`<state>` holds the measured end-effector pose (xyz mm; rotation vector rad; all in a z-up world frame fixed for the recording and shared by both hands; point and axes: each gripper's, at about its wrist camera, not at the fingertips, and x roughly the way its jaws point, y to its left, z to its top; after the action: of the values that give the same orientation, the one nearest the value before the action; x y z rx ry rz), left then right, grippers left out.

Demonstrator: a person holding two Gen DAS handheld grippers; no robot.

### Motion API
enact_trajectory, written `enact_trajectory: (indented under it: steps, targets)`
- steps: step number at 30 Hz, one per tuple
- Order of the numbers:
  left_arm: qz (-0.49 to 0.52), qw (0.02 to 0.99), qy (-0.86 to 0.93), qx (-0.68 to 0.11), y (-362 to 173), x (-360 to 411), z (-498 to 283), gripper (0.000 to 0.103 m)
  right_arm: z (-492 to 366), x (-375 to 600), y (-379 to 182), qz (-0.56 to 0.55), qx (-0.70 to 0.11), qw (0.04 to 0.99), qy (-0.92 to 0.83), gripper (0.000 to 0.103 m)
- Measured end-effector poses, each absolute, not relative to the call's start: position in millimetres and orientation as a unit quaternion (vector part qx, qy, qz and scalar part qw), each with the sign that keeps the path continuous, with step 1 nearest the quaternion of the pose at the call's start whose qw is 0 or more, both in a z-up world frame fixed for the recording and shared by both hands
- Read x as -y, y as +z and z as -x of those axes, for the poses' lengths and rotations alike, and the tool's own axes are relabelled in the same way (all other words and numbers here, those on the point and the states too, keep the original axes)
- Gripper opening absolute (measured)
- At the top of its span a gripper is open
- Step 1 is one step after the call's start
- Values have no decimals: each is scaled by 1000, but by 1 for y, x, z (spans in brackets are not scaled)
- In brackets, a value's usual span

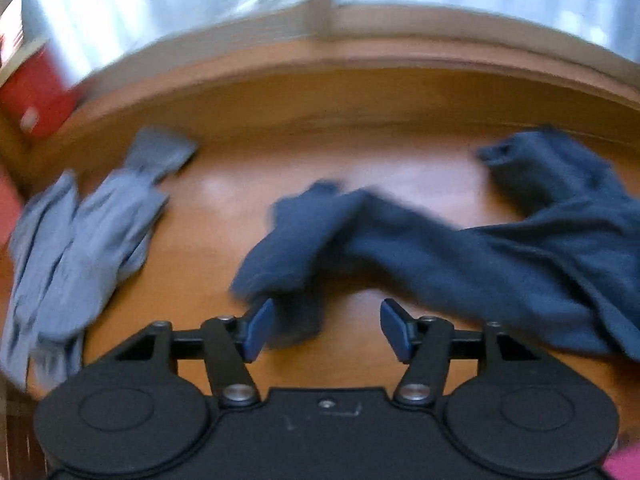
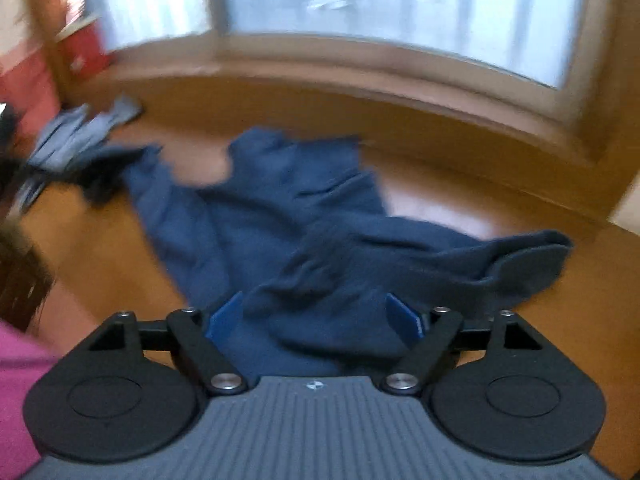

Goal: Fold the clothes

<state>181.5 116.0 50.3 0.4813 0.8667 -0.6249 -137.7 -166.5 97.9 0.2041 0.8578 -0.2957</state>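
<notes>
A dark navy garment (image 1: 460,256) lies crumpled on the orange-brown table (image 1: 224,216), spreading from the middle to the right. One end of it hangs down beside the left pad of my left gripper (image 1: 327,328), whose jaws stand apart without pressing the cloth. In the right wrist view the same navy garment (image 2: 288,220) sprawls across the middle, a sleeve end reaching right. My right gripper (image 2: 316,318) is wide open just above it, with cloth lying between and under the blue pads (image 2: 226,316). Both views are blurred.
A crumpled grey garment (image 1: 80,240) lies at the table's left, also the grey garment (image 2: 76,136) far left. A red box (image 1: 36,96) stands at the back left corner. A window sill runs behind the table. A pink sleeve (image 2: 16,392) shows at the lower left.
</notes>
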Motion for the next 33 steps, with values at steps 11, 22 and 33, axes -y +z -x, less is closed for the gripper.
enact_trajectory:
  steps: [11, 22, 33]
  targets:
    - [-291, 769, -456, -340, 33, 30, -133, 71, 121, 218, 67, -208, -397, 865, -226, 81]
    - [-357, 742, -458, -334, 3, 131, -163, 74, 148, 228, 54, -255, -322, 843, -348, 81]
    - [-340, 687, -492, -412, -37, 158, -196, 82, 116, 288, 25, -298, -356, 802, -375, 81]
